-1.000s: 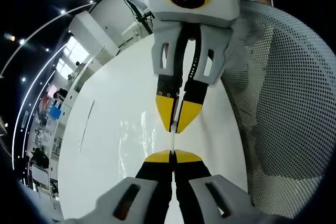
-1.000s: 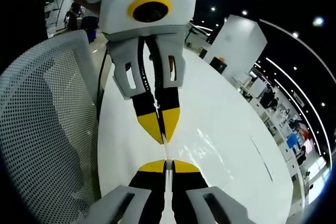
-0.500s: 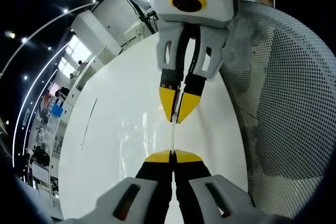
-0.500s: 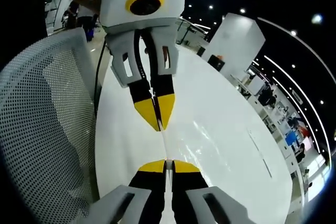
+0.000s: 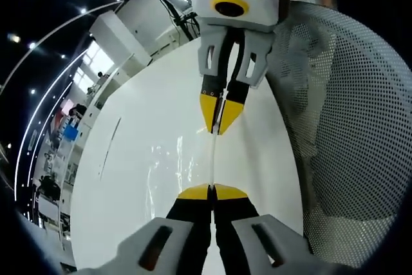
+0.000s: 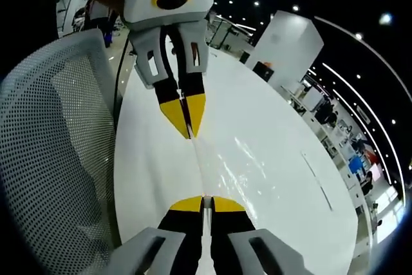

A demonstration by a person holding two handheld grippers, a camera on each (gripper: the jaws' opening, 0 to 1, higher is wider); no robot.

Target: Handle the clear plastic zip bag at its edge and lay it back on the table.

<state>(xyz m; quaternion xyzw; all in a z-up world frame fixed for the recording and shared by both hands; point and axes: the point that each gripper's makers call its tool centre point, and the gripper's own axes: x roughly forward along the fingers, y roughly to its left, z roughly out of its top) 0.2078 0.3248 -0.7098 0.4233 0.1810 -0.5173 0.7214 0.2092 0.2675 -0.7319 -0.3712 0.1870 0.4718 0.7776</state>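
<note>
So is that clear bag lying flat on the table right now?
No: the clear plastic zip bag is stretched edge-on in the air between the left tongs and the right tongs, above the white table.

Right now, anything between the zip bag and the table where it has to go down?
Nothing visible. The zip bag hangs stretched by its edge between the left gripper and the right gripper, both shut on it. The white table beneath looks bare.

Long white table (image 5: 129,178), glossy, curved along the near edge beside the mesh chair back (image 5: 347,127). Thin dark line (image 5: 108,149) (seam or slot, cannot tell which) on the top, well apart from the chair. Clear plastic zip bag (image 5: 168,162) glinting between line and chair.
</note>
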